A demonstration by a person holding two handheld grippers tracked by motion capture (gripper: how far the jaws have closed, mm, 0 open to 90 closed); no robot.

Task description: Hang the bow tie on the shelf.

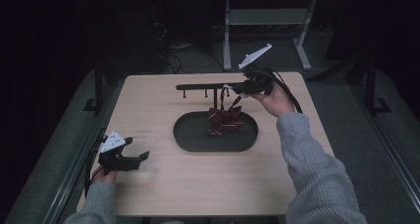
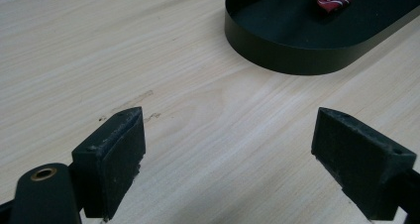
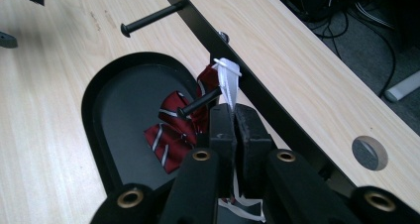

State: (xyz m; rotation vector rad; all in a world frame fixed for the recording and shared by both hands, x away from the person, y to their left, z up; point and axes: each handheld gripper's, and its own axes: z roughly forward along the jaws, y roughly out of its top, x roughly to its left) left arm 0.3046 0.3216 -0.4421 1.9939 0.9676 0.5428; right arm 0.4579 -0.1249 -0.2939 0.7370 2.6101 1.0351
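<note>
Bow tie (image 3: 176, 127) hangs below right tongs (image 3: 233, 116) clamping its white strap (image 3: 229, 83); left tongs (image 2: 228, 149) gape.

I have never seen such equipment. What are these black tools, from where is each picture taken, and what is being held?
A person holds a hand tool with two black jaws in each hand. One camera looks down on the wooden table; the other two ride on the tools.

On the table stand a black oval tray and a black rack with pegs.

The right gripper, jaws shut, pinches the white strap of a red striped bow tie, which hangs down to the tray beside a peg. The left gripper is open over bare wood.
</note>
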